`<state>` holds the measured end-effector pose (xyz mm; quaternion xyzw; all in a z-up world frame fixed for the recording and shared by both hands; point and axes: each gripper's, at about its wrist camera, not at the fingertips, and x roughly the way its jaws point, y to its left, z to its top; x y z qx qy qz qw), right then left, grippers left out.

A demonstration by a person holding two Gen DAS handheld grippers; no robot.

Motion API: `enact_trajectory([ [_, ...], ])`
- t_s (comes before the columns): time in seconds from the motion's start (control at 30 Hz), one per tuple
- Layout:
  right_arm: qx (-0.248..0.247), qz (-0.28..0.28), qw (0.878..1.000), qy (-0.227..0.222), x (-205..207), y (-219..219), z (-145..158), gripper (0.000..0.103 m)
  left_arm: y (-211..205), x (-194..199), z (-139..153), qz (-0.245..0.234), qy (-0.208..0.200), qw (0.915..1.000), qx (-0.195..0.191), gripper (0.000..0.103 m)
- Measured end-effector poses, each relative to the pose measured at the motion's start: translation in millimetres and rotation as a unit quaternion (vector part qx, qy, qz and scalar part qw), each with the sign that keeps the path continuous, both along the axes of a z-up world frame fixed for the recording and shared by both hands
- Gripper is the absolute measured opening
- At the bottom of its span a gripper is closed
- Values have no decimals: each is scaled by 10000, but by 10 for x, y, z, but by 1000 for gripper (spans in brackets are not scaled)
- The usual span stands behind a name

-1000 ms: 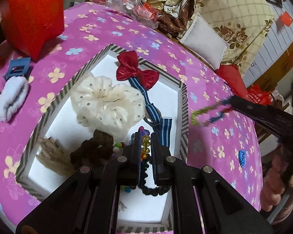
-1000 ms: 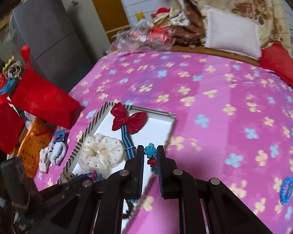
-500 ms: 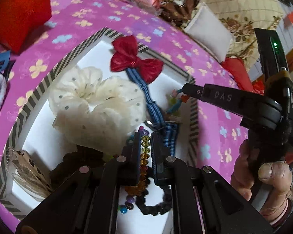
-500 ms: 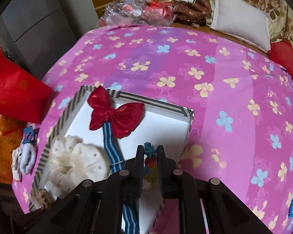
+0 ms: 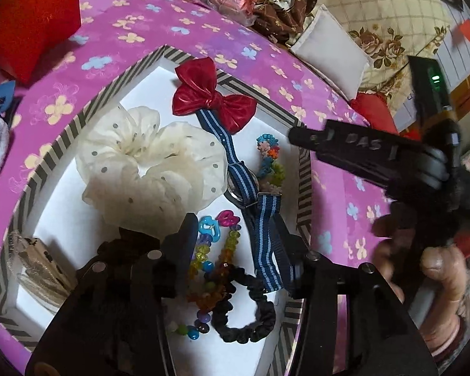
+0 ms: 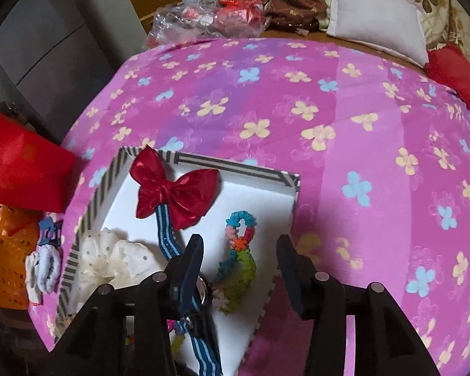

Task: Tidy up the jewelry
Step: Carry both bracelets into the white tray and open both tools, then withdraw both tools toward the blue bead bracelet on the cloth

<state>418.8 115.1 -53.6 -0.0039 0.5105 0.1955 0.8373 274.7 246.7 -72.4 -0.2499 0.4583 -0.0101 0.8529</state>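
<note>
Nearest me, my left claw (image 5: 235, 238) stands wide over the beaded bracelet (image 5: 213, 269), lying loose in the striped box (image 5: 304, 169). My right claw (image 6: 238, 253) is wide too, above the knotted colourful bracelet (image 6: 239, 250) on the white floor. Both look light, limp and slippery; I'd pinch across one strand. Farthest lies the red bow (image 6: 175, 188).

Left gripper (image 5: 235, 241): matte black fingers (image 5: 185, 244), flat and tapered, dark blue pads on the inner faces. Black angled linkage bars with round silver pivot screws.

Right gripper (image 6: 238, 253): same build. Side view shows "DAS" in raised letters and a green indicator light on the block behind.

Right hand (image 5: 435, 279): bare skin, thumbnail visible, pink cuff at wrist.
</note>
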Motion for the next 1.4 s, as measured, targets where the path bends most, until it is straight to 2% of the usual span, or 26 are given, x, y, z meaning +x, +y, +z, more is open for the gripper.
enact_trajectory([
  [0.1, 7, -94, 9998, -154, -112, -140, 131, 46, -70, -31, 58, 12, -83, 9996, 286, 46],
  [0.27, -105, -410, 9986, -325, -289, -479, 222, 46, -198, -147, 192, 254, -316, 9939, 1028, 46],
  [0.43, 16, -722, 9970, -280, -497, -938, 199, 46, -311, -207, 274, 381, -451, 9864, 1533, 46],
  [0.6, 13, -1049, 9943, -166, -713, -1443, 87, 46, -462, -249, 346, 342, -573, 9803, 1861, 46],
  [0.8, 37, -1540, 9880, -76, -921, -2103, -49, 46, -723, -304, 434, 143, -723, 9757, 2062, 46],
  [0.93, 60, -1961, 9806, -58, -1043, -2608, -116, 46, -901, -317, 439, -52, -691, 9766, 2037, 46],
  [1.1, -44, -2650, 9641, -166, -1199, -3349, -163, 46, -1230, -367, 403, -528, -629, 9832, 1629, 47],
  [1.23, -3, -3222, 9466, -141, -1245, -3937, -209, 46, -1550, -385, 305, -935, -520, 9841, 1417, 47],
  [1.4, 122, -3296, 9440, -83, -1131, -4228, -263, 44, -1878, -341, 163, -1204, -389, 9778, 1668, 47],
])
